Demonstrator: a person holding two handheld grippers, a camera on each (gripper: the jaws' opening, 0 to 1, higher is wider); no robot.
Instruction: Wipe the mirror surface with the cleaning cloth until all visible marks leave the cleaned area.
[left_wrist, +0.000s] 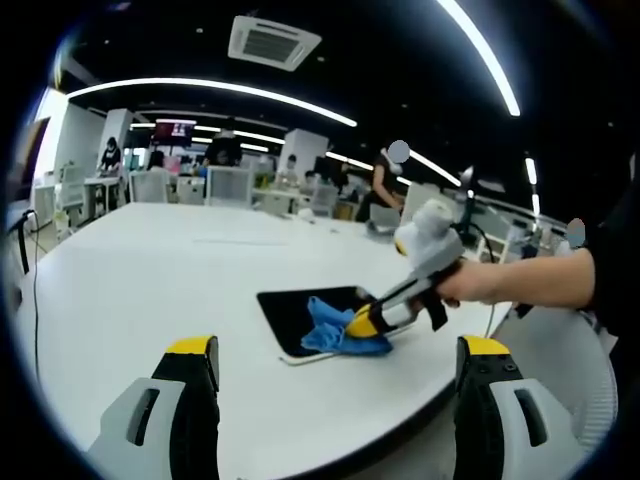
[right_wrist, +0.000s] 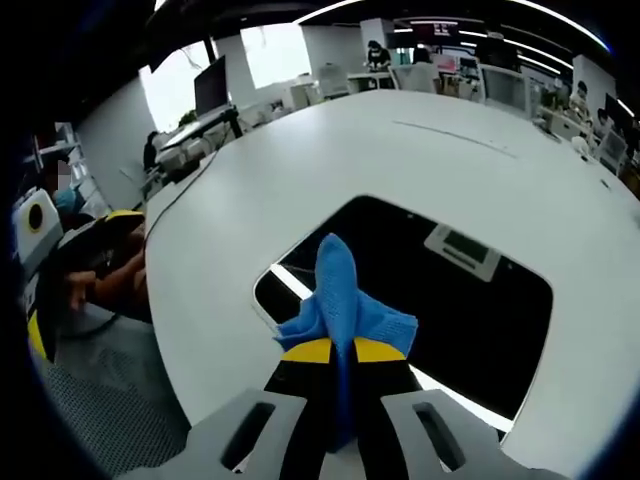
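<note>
- Currently the right gripper (right_wrist: 343, 352) has its yellow-tipped jaws clamped together on the blue cleaning cloth (right_wrist: 345, 300); cloth sticks out forward between the tips and fans out onto the glass.
- From the left gripper view, same right gripper (left_wrist: 362, 322) comes in from the right side, held by a person's hand (left_wrist: 468, 281), tips down on the cloth (left_wrist: 335, 327).
- Cloth sits on the near corner of the mirror (right_wrist: 470, 300), covering part of that corner and touching the surface.
- Mirror (left_wrist: 305, 312) is a dark rounded-rectangle slab lying flat on the white table (left_wrist: 150, 280), close to the table's near edge in the left gripper view.
- Mirror surface in the right gripper view reflects a ceiling vent and light strips; can't tell from either view whether any marks are on it.
- Left gripper (left_wrist: 338, 365) is held back from the mirror, above the table edge, jaws wide apart with nothing between them. Not touching cloth or mirror.
- Table surface around the mirror is plain white; a thin cable runs along its edge (right_wrist: 190, 180) in the right gripper view.
- Background: open office with desks, chairs and a few people well apart from the table, ceiling vent (left_wrist: 273, 41) and curved light strips overhead.
</note>
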